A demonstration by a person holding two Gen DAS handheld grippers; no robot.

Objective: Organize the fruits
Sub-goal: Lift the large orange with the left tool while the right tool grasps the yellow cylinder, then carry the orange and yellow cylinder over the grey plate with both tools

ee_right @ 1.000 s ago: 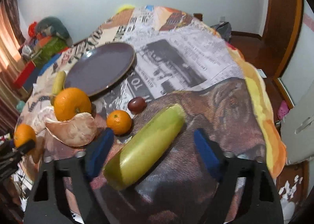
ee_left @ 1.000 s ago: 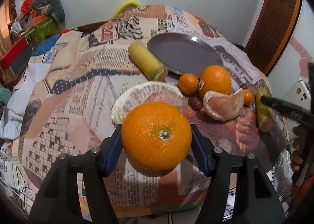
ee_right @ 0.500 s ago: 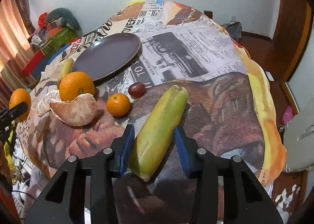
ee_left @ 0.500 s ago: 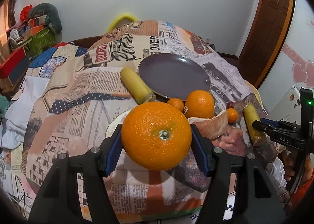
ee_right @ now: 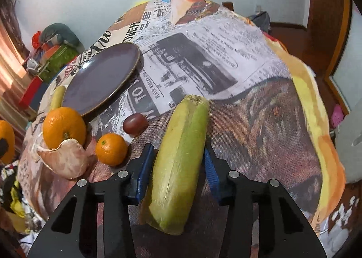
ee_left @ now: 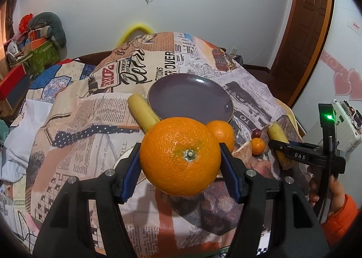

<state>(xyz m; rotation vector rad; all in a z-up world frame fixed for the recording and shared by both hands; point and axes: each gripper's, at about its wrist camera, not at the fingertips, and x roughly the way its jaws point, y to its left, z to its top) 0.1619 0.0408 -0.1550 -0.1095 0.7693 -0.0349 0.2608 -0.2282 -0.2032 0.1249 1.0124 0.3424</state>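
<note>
Far left: cluttered pile of boxes and bags (ee_left: 38, 43) against white wall (ee_left: 203, 9). Centre: surface under newspaper-print cloth (ee_left: 90, 108); purple plate (ee_left: 190, 99) on it, banana piece (ee_left: 143, 112) touching its left rim. Left tool (ee_left: 179, 158) pinching large orange (ee_left: 179, 156), raised above cloth. Right tool (ee_right: 178, 163) clamping green-yellow banana (ee_right: 178, 163); second orange (ee_right: 64, 126), mandarin (ee_right: 110, 149), grape (ee_right: 134, 123) just left. Far right: wooden door (ee_left: 310, 31).
</note>
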